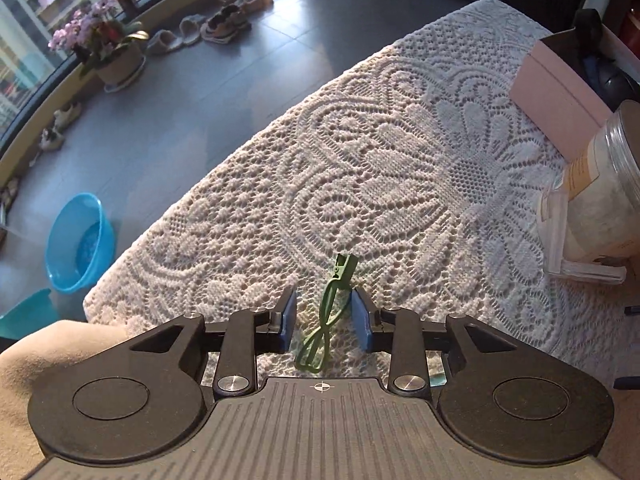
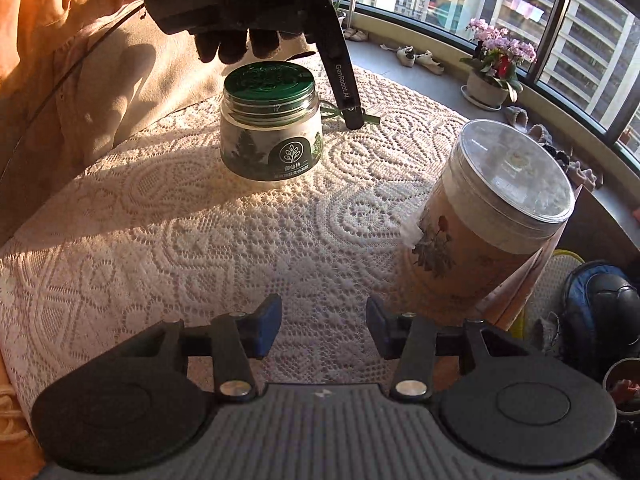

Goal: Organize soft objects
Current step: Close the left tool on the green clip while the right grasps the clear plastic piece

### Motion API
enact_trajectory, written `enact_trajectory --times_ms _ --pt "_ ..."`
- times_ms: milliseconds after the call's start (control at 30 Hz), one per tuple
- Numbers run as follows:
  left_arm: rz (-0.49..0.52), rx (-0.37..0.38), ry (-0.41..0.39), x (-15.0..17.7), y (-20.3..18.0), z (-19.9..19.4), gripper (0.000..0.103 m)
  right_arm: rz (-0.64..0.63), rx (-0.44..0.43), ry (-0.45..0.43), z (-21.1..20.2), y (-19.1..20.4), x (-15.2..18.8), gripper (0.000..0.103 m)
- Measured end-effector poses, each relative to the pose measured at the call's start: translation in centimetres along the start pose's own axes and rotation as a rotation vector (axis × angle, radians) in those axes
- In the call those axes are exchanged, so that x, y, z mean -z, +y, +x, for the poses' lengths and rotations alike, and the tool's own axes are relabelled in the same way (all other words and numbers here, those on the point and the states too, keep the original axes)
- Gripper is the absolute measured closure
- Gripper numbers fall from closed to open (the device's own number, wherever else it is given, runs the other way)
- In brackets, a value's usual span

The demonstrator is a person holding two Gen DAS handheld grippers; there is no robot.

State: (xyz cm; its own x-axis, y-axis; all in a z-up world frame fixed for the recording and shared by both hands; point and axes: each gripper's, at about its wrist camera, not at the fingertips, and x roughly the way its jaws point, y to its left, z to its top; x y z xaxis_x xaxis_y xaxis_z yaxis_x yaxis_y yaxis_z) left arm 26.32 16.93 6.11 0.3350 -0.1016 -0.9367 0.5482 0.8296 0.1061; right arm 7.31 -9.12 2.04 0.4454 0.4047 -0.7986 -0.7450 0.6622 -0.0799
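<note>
Obs. Table covered by a white lace cloth. The left gripper points steeply down over the near part of the cloth, blue pads spread. A thin green clip-and-loop piece lies flat on the lace between them; neither pad touches it. From the right wrist view the same gripper's finger tip sits down at the far side of the green-lidded jar, with that green piece poking out beside it.

The right gripper hovers over bare lace nearer in, fingers parted, nothing between them.

Progress, as a judgement: early. The green piece is not in any container and not gripped. Nothing soft is visibly stowed. What is left seems to be nearly everything: close on the piece, lift it, put it somewhere. Which container is meant I cannot tell.

Containers:
- Green-lidded jar, upright, far centre of the cloth, lid on. Pale contents behind a label; cannot say what.
- Tall clear-lidded canister, at the right edge, lid on, whitish fluffy-looking fill under the lid. Leans in the fisheye; true tilt uncertain.
- Pink box, far right edge of the table, open top, inside not visible.
- Blue basin on the floor to the left, something bluish at the bottom, unclear.
</note>
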Motion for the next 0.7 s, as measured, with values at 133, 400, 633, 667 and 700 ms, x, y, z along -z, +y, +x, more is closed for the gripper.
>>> enact_trajectory --times_ms 133,400,633,667,700 --pt "-0.138 0.060 -0.064 1.5 1.4 -0.3 0.075 -0.040 0.113 -0.070 -0.8 0.8 -0.3 0.077" --pt "-0.219 0.024 -0.181 4.0 1.6 -1.1 0.091 -0.417 0.404 -0.093 1.5 4.8 -1.4 0.079" --pt "-0.309 0.035 -0.217 5.9 3.1 -1.4 0.092 -0.763 0.542 0.048 5.4 6.1 -0.8 0.082" --pt "-0.306 0.034 -0.218 5.9 3.1 -1.4 0.092 -0.787 0.551 0.062 5.7 6.2 -0.7 0.082" --pt "-0.302 0.032 -0.217 5.8 3.0 -1.4 0.092 -0.801 0.560 0.072 6.0 6.3 -0.7 0.082"
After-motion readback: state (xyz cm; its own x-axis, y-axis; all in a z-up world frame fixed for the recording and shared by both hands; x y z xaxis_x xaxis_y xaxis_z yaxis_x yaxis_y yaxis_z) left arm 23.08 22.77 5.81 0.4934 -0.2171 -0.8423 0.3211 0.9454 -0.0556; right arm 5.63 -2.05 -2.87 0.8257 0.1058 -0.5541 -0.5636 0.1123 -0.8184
